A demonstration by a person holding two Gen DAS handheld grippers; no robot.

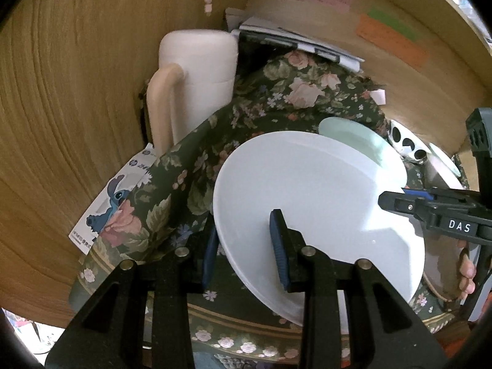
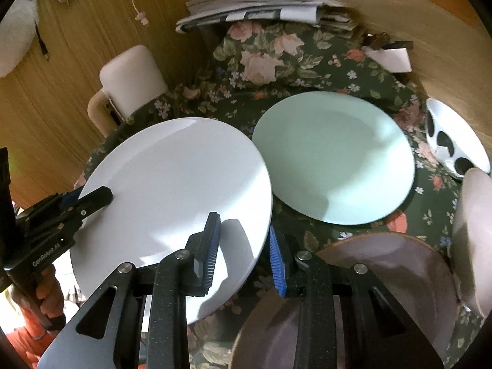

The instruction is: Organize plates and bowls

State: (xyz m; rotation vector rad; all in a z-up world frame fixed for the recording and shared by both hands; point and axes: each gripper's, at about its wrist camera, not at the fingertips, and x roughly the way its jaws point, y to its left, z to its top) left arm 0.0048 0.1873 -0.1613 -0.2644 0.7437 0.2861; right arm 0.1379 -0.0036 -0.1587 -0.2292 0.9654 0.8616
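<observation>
Both grippers pinch the white plate (image 2: 172,190): right gripper (image 2: 243,255) clamps its five o'clock rim, left gripper (image 1: 246,246) its opposite edge; green plate (image 2: 333,156) sits at two o'clock.

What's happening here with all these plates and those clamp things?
A person is sorting dishes on a floral tablecloth, with a pair of tongs in each hand. Both the left tongs and the right tongs grip opposite rim edges of a white plate, holding it tilted off the cloth. A pale green plate lies flat beside it, with a black-spotted bowl further right and a brownish plate in front.
</observation>
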